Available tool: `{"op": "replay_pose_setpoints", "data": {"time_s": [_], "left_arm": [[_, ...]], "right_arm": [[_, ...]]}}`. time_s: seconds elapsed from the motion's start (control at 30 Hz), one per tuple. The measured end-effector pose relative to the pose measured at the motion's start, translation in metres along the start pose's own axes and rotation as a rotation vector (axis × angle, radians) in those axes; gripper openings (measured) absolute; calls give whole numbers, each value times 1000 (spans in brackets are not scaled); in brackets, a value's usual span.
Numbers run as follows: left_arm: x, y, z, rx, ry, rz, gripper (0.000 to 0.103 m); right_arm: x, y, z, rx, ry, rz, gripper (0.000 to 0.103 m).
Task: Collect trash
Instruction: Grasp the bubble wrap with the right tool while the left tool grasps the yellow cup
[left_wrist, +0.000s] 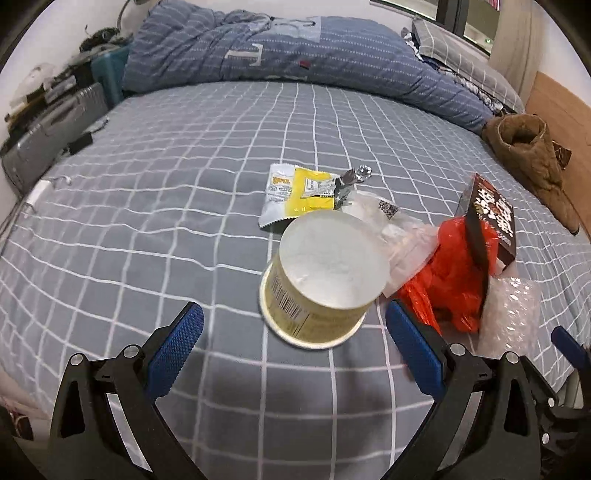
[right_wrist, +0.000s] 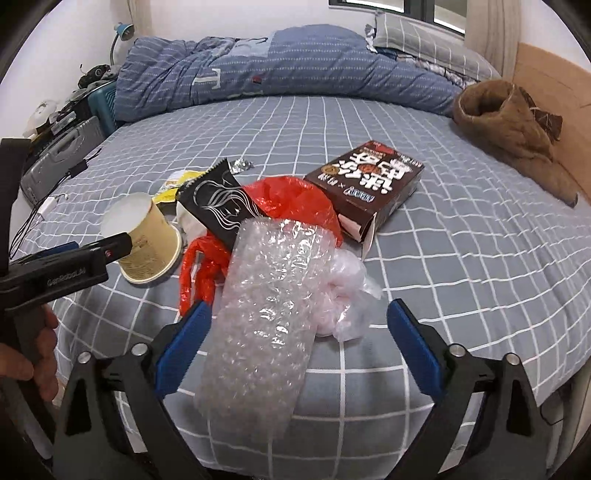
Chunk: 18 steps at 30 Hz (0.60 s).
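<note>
Trash lies in a pile on the grey checked bed. An upturned yellow paper cup (left_wrist: 317, 280) (right_wrist: 147, 240) stands just ahead of my left gripper (left_wrist: 295, 325), which is open with nothing between its fingers. Behind the cup lie a yellow and white sachet (left_wrist: 295, 192) and a foil scrap (left_wrist: 354, 175). A red plastic bag (left_wrist: 454, 273) (right_wrist: 291, 203), a dark brown box (left_wrist: 487, 221) (right_wrist: 369, 184) and a black wrapper (right_wrist: 218, 203) lie to its right. My right gripper (right_wrist: 299, 317) is open, its fingers either side of a bubble wrap sheet (right_wrist: 266, 314) (left_wrist: 513, 314).
A blue quilt (left_wrist: 295, 48) (right_wrist: 277, 62) is bunched along the far side of the bed, with a grey pillow (right_wrist: 424, 40). A brown garment (left_wrist: 532, 155) (right_wrist: 517, 125) lies at the right edge. A grey case (left_wrist: 48, 129) and clutter stand left of the bed. A hand (right_wrist: 33, 354) holds the left gripper's handle.
</note>
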<state>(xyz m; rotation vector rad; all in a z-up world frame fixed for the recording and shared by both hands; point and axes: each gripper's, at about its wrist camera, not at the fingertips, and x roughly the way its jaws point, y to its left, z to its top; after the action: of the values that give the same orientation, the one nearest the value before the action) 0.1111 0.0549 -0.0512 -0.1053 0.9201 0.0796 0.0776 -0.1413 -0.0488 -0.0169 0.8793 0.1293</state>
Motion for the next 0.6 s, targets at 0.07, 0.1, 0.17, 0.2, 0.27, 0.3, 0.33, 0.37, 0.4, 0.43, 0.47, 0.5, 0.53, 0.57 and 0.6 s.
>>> {"op": "replay_pose_setpoints", "data": {"time_s": [0.07,0.1,0.17,0.2,0.27,0.3,0.33,0.37,0.4,0.43,0.47,0.5,0.53,0.57,0.6], "left_arm": [[7,-2,1,5,2,-2,97],[9,-2,2,5,3,-12,97],[14,-3,3,-4,8,-36,96],[16,-4,4,-4,10,-38,97],[20,-7,6,12,-1,-12,97],[21,-8,7,20,-7,3,97],[21,-9,7,24,-15,15,96],[21,-10,8,29,-27,25,96],[22,-10,9,30,-37,29,96],[23,-10,10,27,-38,27,95],[25,-10,10,22,-35,19,93],[27,-11,10,20,-28,15,92],[30,-11,10,21,-23,13,90],[32,-12,9,23,-18,8,86],[35,-12,9,23,-12,0,84]], "right_arm": [[6,1,0,-2,7,5,91],[9,2,0,-5,10,8,88],[14,3,1,-7,18,22,86],[16,3,0,-5,20,26,84],[18,3,1,-5,20,34,82],[20,3,1,-8,21,35,80],[20,3,1,-9,22,34,78],[22,4,0,-13,24,32,76],[22,5,-1,-17,25,31,74],[24,7,-3,-24,31,30,71],[25,8,-3,-29,33,33,70],[26,9,-4,-35,37,33,67],[26,10,-5,-40,41,31,65],[27,10,-6,-41,45,33,63],[27,10,-6,-40,48,37,59]]}}
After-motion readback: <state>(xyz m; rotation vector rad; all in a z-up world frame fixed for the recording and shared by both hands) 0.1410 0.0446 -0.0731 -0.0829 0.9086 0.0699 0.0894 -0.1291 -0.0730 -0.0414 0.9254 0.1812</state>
